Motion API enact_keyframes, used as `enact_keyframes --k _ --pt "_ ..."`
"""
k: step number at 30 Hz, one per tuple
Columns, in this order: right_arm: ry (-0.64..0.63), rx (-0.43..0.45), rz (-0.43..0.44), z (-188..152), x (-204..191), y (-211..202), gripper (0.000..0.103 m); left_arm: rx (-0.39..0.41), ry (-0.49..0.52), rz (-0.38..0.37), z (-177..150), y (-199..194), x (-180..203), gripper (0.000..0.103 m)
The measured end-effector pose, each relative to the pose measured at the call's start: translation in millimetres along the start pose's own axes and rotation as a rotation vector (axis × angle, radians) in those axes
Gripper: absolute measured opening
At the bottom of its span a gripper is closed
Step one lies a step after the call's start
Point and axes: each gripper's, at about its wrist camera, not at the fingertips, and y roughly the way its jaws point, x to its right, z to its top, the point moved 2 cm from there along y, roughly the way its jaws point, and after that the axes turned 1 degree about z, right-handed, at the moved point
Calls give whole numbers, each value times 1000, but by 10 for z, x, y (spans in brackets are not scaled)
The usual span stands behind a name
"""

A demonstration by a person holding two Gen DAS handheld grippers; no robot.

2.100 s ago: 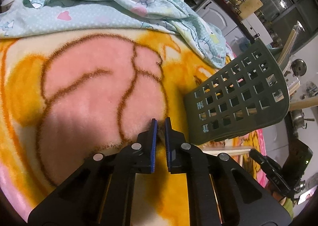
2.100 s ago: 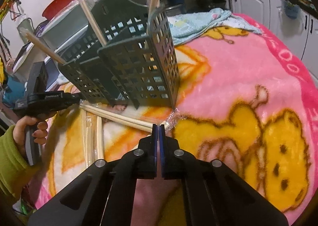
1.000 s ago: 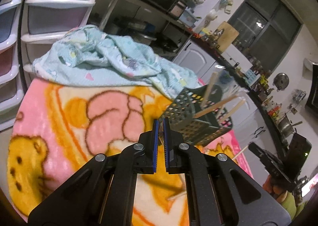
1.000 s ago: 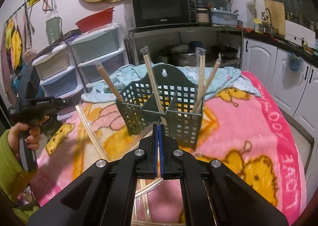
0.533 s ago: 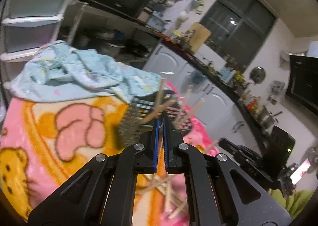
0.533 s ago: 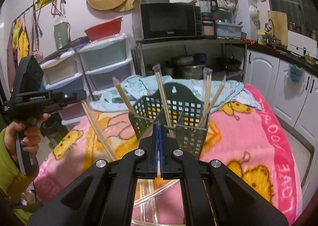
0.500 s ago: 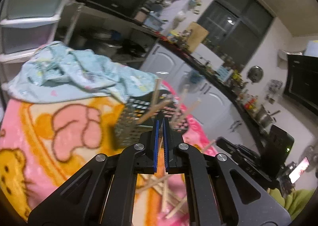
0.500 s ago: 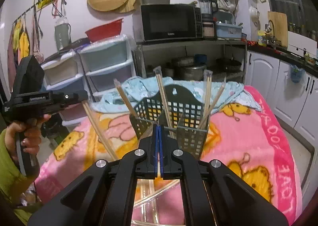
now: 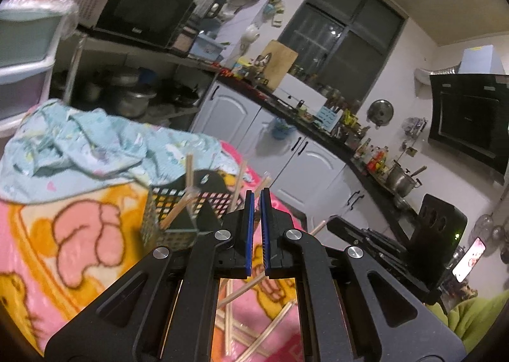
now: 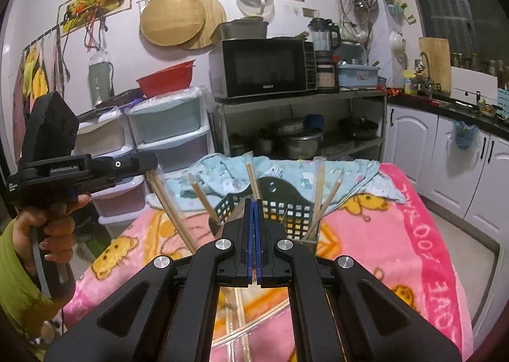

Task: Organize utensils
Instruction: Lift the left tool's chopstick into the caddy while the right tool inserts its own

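A dark green slotted utensil basket stands upright on the pink cartoon blanket and holds several wrapped wooden chopsticks. It also shows in the left wrist view. My left gripper is raised above the blanket, shut on a wrapped pair of chopsticks that hangs down from it. My right gripper is raised in front of the basket, shut on another wrapped chopstick pair. Loose chopsticks lie on the blanket below.
A crumpled light-blue cloth lies behind the basket. Plastic drawers and a shelf with a microwave stand beyond the blanket's far edge. White cabinets are to the right.
Both grippers rose from close above the blanket to well above it, each with chopsticks in it. The views tilted up and the basket now sits lower and farther away.
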Motion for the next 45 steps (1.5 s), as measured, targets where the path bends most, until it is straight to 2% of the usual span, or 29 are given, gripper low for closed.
enact_keyframes --k 9,22,32,45 --pt "38 59 -54 195 160 -120 1 37 66 -35 244 99 268 2" --pt "11 162 -113 660 259 -102 1 77 106 -14 652 356 415 2" --pt "10 168 -165 820 350 101 1 105 129 13 893 515 454 2" --pt "-29 155 -220 782 380 328 1 106 123 35 866 755 357 2"
